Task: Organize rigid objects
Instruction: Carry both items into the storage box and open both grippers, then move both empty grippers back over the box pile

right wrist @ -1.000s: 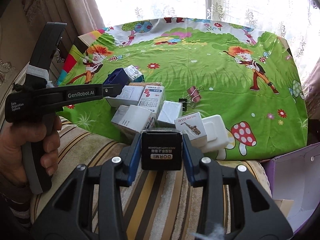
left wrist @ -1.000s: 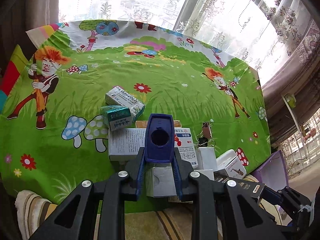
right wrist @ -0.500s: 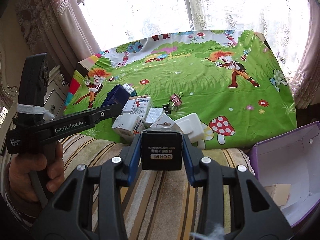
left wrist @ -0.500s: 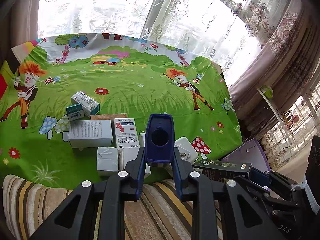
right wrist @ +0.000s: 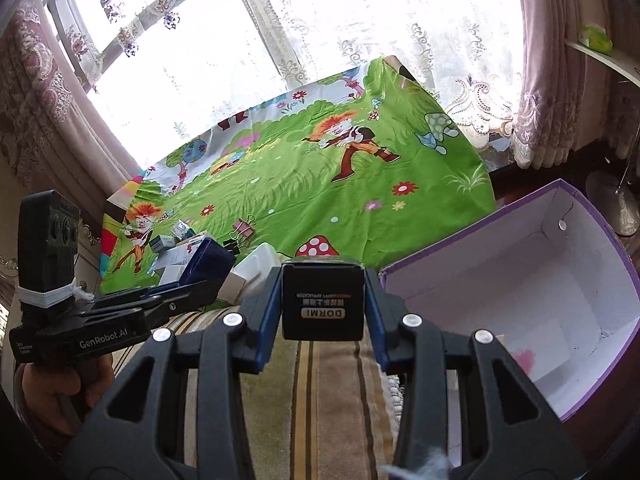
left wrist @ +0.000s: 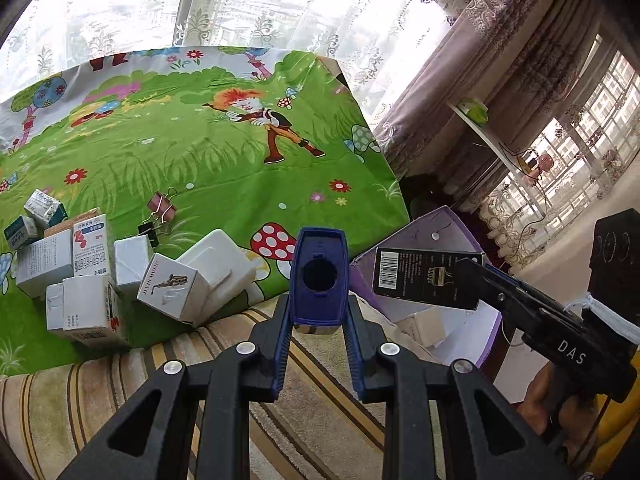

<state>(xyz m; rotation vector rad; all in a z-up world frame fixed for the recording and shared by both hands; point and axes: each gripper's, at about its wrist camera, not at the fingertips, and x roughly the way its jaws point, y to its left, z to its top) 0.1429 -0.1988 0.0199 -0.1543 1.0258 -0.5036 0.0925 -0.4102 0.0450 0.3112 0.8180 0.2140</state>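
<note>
My left gripper (left wrist: pixel 319 312) is shut on a dark blue box (left wrist: pixel 319 276) with a round hole, held over the striped cushion (left wrist: pixel 304 400) near the cloth's front edge. My right gripper (right wrist: pixel 323 304) is shut on a black DORMI box (right wrist: pixel 323 300); in the left wrist view this black box (left wrist: pixel 426 278) hangs over the purple storage box (left wrist: pixel 448 232). The purple box (right wrist: pixel 520 280), white inside, lies open at the right with a flat item at its bottom. Several small cartons (left wrist: pixel 80 272) lie clustered on the green cartoon cloth (left wrist: pixel 208 160).
Binder clips (left wrist: pixel 160 208) lie on the cloth behind the cartons. A white foam box (left wrist: pixel 220 260) and a saxophone-print carton (left wrist: pixel 172 286) sit at the cloth's front edge. Curtains and windows surround the far side. A shelf (left wrist: pixel 472 116) stands at the right.
Both grippers have swung to the right with their boxes, away from the carton cluster. The purple box now fills the right of both views, and the black box is over it.
</note>
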